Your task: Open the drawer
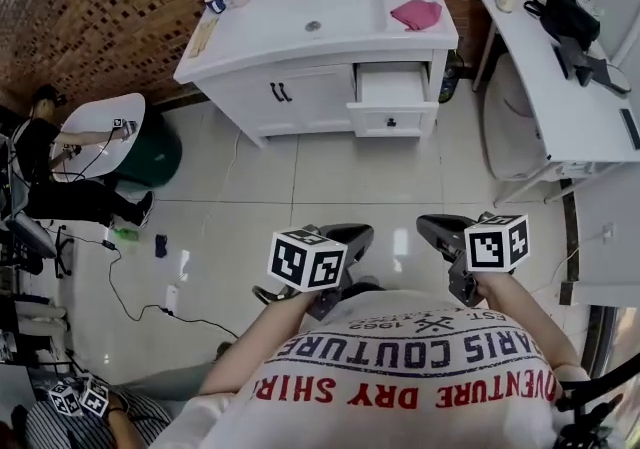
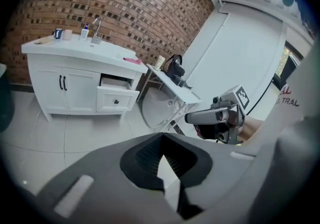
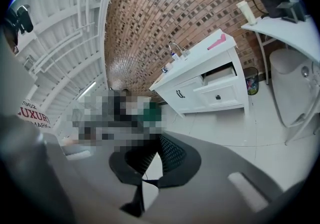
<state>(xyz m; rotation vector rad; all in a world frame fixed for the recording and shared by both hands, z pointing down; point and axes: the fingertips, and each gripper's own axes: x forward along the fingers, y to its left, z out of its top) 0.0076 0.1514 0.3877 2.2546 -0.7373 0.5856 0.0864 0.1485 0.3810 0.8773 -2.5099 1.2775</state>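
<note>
at the right end of the vanity (image 1: 250, 47), under its counter edge | drawer (image 1: 392, 119) stands pulled out, so the opening looks done | left gripper (image 1: 355, 235) and right gripper (image 1: 435, 229) well apart from it, both claws pressed together, empty | left to do: nothing apparent

The person's white T-shirt (image 1: 400, 367) carries print that stands upside down in the head view: small "EST." and "1962", then blue "ARIS COUTURE" and red "VENTURE DRY SHIR", the long lines cut off at the edges. The right gripper view shows "1962", "LUXURY" and "MARK" on it. The left gripper view gives only red "TRAL".
</note>
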